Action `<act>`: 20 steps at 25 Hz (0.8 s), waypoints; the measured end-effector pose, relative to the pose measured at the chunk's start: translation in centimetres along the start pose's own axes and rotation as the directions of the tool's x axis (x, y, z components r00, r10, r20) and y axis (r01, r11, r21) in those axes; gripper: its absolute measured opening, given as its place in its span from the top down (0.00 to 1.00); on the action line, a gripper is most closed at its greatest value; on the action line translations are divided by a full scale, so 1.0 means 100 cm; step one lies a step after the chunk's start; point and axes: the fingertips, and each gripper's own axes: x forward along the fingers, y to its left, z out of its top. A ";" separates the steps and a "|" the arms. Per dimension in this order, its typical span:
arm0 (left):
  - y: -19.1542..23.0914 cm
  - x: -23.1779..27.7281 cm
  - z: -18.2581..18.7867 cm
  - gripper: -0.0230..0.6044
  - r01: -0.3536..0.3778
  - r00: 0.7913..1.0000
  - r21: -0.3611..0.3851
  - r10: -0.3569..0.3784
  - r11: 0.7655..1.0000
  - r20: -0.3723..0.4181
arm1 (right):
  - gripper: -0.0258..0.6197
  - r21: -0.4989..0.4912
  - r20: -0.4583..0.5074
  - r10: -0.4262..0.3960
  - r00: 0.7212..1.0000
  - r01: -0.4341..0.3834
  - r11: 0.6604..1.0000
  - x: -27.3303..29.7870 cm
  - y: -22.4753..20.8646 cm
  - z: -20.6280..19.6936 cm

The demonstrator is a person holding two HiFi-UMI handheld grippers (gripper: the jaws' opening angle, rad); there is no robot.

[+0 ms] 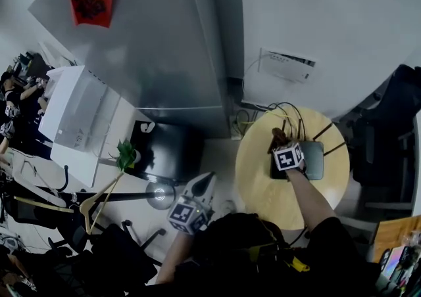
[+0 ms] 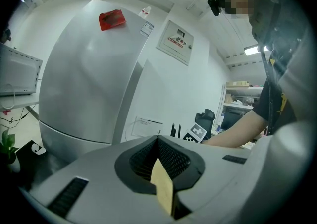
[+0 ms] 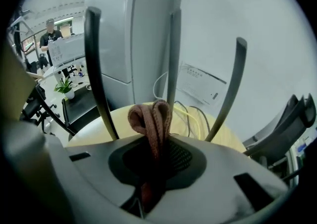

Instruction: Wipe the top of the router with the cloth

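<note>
A black router (image 1: 313, 160) with thin upright antennas lies on the round yellow table (image 1: 263, 184). My right gripper (image 1: 280, 142) hovers over the router's left part, shut on a brown cloth (image 1: 279, 135). In the right gripper view the cloth (image 3: 151, 119) bunches up out of the closed jaws of the right gripper (image 3: 151, 161). Three antennas (image 3: 96, 69) rise just beyond it, and the router's body is hidden below. My left gripper (image 1: 199, 192) hangs left of the table over the floor. The left gripper (image 2: 161, 173) is shut with nothing in it.
A tall grey refrigerator (image 1: 151, 46) and a white wall with a small white box (image 1: 286, 66) stand behind the table. Cables (image 1: 284, 110) run off the table's back edge. A black chair (image 1: 388, 131) is at the right, with a plant (image 1: 125, 154) and a white cabinet (image 1: 75, 115) at the left.
</note>
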 end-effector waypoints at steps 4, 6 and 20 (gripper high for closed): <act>-0.001 -0.001 -0.002 0.96 0.018 1.000 0.012 -0.018 1.000 -0.005 | 0.87 0.050 0.034 -0.037 0.999 0.035 0.998 -0.020 -0.006 0.010; -0.004 0.000 0.002 0.96 0.033 0.999 0.015 -0.033 0.999 0.005 | 0.87 0.081 0.076 -0.019 0.997 0.013 0.997 -0.022 -0.004 0.018; -0.006 -0.003 0.008 0.96 0.064 0.998 0.035 -0.065 0.997 0.020 | 0.87 0.197 0.244 -0.034 0.969 -0.015 0.980 -0.050 -0.011 0.042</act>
